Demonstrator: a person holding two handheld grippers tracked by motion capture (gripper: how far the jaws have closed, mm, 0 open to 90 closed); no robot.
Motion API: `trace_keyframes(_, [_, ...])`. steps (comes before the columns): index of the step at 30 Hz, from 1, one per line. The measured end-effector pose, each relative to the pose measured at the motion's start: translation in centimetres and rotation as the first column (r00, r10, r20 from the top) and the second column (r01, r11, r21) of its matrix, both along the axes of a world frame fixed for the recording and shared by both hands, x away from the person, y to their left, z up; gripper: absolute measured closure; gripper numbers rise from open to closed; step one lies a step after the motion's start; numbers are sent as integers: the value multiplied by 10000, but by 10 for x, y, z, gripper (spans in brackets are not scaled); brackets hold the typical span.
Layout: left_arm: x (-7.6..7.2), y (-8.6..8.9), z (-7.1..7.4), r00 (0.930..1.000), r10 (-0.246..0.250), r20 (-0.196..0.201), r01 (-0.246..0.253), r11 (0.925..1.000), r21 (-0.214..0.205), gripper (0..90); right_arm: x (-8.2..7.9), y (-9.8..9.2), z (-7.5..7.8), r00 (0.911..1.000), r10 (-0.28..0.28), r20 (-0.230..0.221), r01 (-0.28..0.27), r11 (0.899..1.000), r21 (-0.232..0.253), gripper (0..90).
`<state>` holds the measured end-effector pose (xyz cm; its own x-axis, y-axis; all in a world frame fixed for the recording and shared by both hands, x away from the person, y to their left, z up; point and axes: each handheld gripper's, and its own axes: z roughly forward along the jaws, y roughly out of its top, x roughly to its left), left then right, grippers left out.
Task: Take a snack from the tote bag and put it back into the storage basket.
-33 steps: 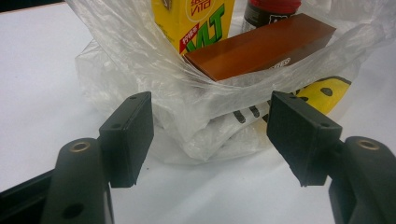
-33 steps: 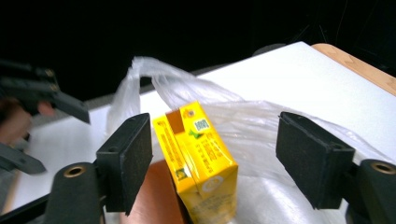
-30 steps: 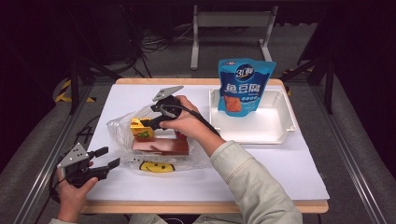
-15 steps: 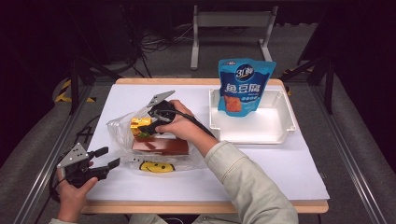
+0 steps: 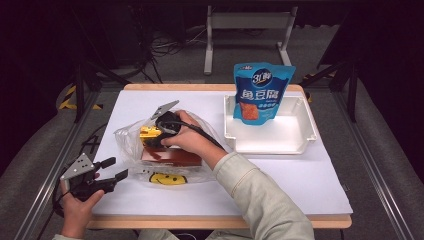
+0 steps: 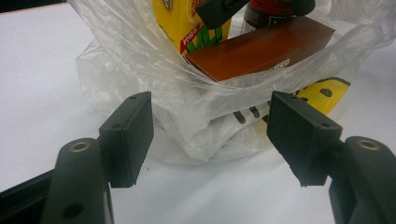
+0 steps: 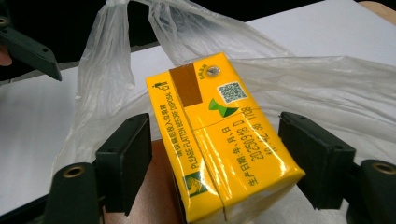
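Right gripper view: right gripper point(image 7: 215, 158) is straddling yellow drink carton point(image 7: 219, 140) inside plastic bag point(image 7: 327, 88), jaws wide, not yet gripping; unpacking is barely starting.

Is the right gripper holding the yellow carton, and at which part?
Nothing is held yet: the right gripper stands open around the yellow carton, pads beside its two long sides, apart from them.

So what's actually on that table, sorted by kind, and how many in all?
Clear plastic bag: 1
Yellow drink carton: 1
Brown box: 1
Dark jar: 1
Blue snack pouch: 1
White tray: 1
Total: 6
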<state>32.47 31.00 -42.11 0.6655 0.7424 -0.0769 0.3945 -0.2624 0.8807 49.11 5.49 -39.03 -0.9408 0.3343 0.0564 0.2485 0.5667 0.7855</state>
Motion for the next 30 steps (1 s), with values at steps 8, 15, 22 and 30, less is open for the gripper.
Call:
trace_keyframes(8, [0, 0, 0, 10000, -8, 7, 8, 10000, -12, 323, 0, 3, -4, 10000, 15, -83, -17, 9996, -269, 339])
trace_keyframes(15, [0, 0, 0, 10000, -35, 11, 35, 10000, -21, 323, -2, 5, -2, 9997, 82, 212, -65, 9968, -802, 499])
trace_keyframes(22, [0, -1, 0, 10000, -23, 5, 23, 10000, -24, 323, -4, 5, 0, 9985, 264, 477, -211, 9940, -1069, 535])
trace_keyframes(30, [0, -1, -1, 10000, -1, -20, 1, 10000, -16, 324, -5, 3, 8, 9959, 165, 888, -66, 9939, -1105, 542])
